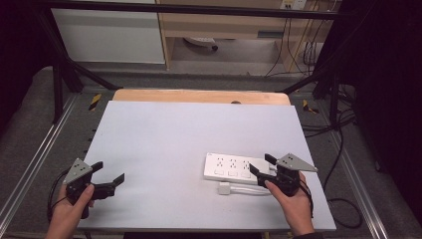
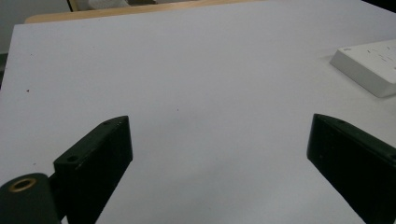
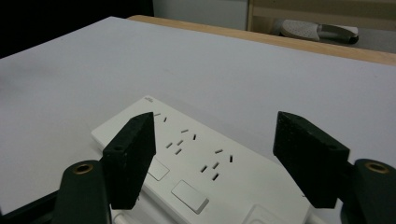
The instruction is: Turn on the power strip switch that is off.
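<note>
A white power strip [image 1: 231,168] with several sockets and switches lies flat on the right side of the white table top [image 1: 169,129]. Its white plug [image 1: 224,188] and cable [image 1: 247,191] lie just in front of it. My right gripper [image 1: 261,163] hovers at the strip's right end, jaws open. In the right gripper view the gripper [image 3: 215,119] has one jaw over the power strip [image 3: 201,158] and one past its far edge, neither pressing on it. My left gripper [image 1: 110,171] rests near the front left corner, open over bare table. In the left gripper view the gripper [image 2: 219,123] stands wide, with the strip [image 2: 369,65] far to the right.
A wooden edge [image 1: 199,96] runs along the back of the table. Metal rails [image 1: 35,154] and dark frame bars flank both sides. Black cables [image 1: 343,149] trail on the floor to the right.
</note>
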A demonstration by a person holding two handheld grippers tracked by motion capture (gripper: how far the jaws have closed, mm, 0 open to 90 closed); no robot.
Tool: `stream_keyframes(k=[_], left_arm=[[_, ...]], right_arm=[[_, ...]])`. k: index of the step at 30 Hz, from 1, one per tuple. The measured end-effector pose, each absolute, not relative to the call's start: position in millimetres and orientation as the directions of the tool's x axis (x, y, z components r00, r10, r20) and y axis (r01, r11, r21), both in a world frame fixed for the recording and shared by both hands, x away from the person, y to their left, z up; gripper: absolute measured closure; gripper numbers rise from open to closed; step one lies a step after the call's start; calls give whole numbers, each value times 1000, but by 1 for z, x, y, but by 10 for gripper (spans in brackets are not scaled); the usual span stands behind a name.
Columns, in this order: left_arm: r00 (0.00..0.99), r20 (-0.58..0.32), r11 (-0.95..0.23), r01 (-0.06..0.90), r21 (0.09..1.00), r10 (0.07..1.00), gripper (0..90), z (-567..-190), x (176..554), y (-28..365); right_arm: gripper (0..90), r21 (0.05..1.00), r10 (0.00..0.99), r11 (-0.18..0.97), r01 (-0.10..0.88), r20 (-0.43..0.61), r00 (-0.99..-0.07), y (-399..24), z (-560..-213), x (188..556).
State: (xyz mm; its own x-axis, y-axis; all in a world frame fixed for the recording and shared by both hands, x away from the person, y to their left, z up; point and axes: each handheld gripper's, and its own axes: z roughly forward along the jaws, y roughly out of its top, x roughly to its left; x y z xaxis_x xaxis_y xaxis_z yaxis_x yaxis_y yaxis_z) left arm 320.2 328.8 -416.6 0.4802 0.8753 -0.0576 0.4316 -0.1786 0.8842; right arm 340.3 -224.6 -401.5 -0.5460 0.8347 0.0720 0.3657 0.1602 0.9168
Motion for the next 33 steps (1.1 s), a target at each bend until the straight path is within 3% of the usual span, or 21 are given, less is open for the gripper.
stream_keyframes(k=[33], left_arm=[[487,-60,-183,436,881,871,70,-418,321,327]], right_arm=[[631,862,817,235,448,74,-572,-220,-419,349]])
